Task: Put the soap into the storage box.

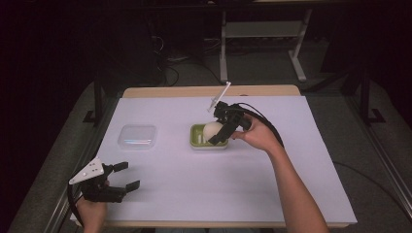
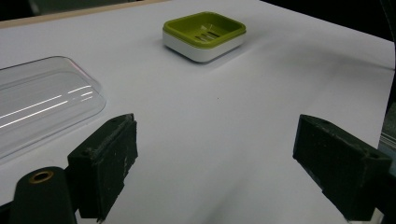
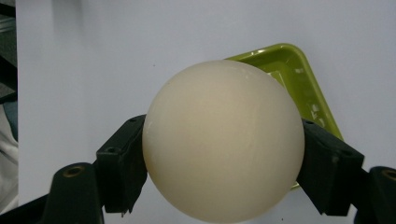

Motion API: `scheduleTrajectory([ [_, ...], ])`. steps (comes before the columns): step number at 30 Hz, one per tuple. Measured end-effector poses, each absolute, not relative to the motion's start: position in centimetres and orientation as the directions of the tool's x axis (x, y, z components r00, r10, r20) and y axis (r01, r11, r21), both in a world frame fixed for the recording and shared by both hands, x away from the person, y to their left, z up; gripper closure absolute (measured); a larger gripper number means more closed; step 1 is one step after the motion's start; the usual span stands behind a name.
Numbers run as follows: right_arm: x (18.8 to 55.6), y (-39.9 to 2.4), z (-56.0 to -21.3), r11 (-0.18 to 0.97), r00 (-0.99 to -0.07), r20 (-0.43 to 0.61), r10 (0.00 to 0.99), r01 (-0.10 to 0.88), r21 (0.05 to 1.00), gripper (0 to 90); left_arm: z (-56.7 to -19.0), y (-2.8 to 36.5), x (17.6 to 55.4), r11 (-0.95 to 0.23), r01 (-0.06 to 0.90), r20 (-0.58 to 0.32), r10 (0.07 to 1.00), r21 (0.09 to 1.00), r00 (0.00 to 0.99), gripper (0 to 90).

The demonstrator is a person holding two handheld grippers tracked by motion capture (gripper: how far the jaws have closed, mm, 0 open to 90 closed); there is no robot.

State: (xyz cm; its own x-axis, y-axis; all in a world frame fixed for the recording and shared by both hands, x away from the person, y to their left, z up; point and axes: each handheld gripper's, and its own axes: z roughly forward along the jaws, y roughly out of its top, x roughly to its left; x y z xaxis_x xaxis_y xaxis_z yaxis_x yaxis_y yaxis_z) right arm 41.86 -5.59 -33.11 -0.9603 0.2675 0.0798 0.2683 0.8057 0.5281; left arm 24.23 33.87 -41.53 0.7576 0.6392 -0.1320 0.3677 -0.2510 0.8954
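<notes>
left gripper (image 1: pixel 126 175): black body, two blocky matte-black jaws, scuffed pads (image 2: pixel 109 163); brass-ringed screw hole behind the near finger; grey three-cornered plate (image 1: pixel 88 171) with small holes behind the fingers. right gripper (image 1: pixel 218 134): same black jaws, brass-ringed hole behind one finger, black cable (image 1: pixel 265 124) trailing back. forearms bare, no sleeves.

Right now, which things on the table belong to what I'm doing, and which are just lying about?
In the job:
- round cream-white soap, clamped in the right gripper
- green soap dish with white base, under the soap

Lying about:
- clear plastic lid, left of the dish
- left gripper, open, holding nothing, near edge
</notes>
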Motion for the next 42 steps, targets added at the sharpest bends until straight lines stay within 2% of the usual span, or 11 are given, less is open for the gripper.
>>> scheduleTrajectory([
  [20,44.6,-4.7,-34.9,0.796,-0.950,0.090,0.298,0.300,0.526,24.3,-41.6,34.0,24.3,-0.254,0.364,-0.128,0.637,0.896,0.760,13.1],
  [42,46.0,-3.8,-36.9,0.800,-0.942,0.108,0.319,0.329,0.502,24.2,-41.6,33.9,24.2,-0.247,0.368,-0.135,0.639,0.896,0.758,13.1],
])
